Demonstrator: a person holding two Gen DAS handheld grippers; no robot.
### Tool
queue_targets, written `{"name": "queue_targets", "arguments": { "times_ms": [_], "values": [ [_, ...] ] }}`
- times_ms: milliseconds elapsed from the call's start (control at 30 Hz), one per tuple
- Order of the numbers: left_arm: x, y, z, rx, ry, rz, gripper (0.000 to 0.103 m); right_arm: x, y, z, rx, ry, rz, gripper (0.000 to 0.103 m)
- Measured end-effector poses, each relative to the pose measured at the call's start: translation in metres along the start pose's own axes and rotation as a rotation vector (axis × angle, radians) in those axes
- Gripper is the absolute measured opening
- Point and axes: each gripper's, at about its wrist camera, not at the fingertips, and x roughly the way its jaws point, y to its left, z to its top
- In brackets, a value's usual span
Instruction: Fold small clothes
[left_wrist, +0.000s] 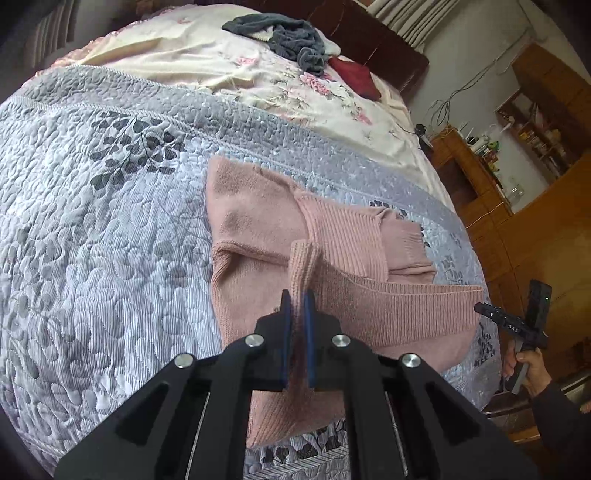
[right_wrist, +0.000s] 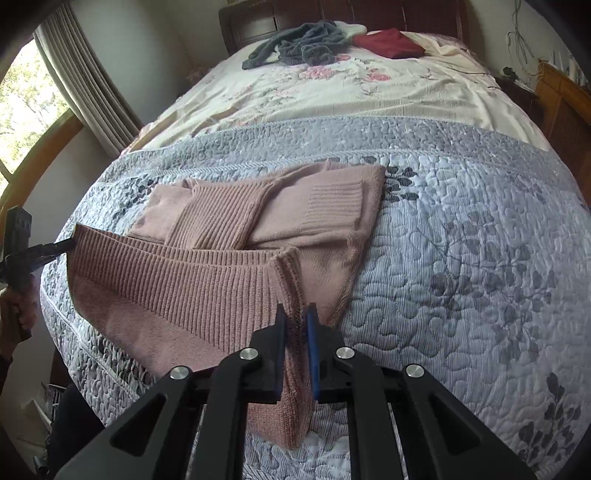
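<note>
Both the left gripper (left_wrist: 297, 299) and right gripper (right_wrist: 295, 314) pinch the pink sweater (left_wrist: 258, 229)'s ribbed hem, whose body stretches toward twelve o'clock.

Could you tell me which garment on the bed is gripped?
The pink sweater, pinched by both grippers; the grey and red garments lie untouched by the headboard.

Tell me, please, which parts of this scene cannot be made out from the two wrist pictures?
- Left wrist view: the pink sweater's near edge is hidden behind the left gripper.
- Right wrist view: the sweater's near corner is covered by the right gripper.
- Both views: the grey garment and red cloth at the headboard are too bunched to identify.
- Left wrist view: items on the wooden shelves are too small to tell.
</note>
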Motion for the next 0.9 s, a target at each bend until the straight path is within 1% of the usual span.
{"name": "queue_targets", "arguments": {
  "times_ms": [133,267,400,467,533,633,767,900],
  "values": [
    [-0.004,-0.005,0.032,0.018,-0.042,-0.019,0.005,-0.011,0.001,0.032,-0.023,-0.046,-0.009,0.01],
    [0.009,-0.004,0.068,0.018,-0.054,-0.018,0.005,-0.006,-0.007,0.069,-0.007,-0.065,-0.006,0.01],
    [0.038,0.007,0.1,-0.017,-0.038,-0.011,0.004,0.018,-0.024,0.1,0.044,-0.05,-0.003,0.01],
    [0.055,0.013,0.115,-0.027,-0.022,0.004,0.004,0.035,-0.034,0.11,0.083,-0.035,-0.001,0.01],
    [0.073,0.021,0.128,-0.059,-0.002,0.013,0.004,0.054,-0.043,0.12,0.121,-0.014,0.001,0.01],
    [0.098,0.031,0.141,-0.094,0.031,0.024,0.004,0.081,-0.055,0.131,0.162,0.021,-0.003,0.009],
    [0.126,0.041,0.154,-0.113,0.069,0.042,0.004,0.111,-0.068,0.141,0.21,0.056,-0.002,0.009],
    [0.134,0.042,0.171,-0.121,0.051,0.03,0.004,0.119,-0.077,0.154,0.239,0.036,-0.002,0.009]
  ]
}}
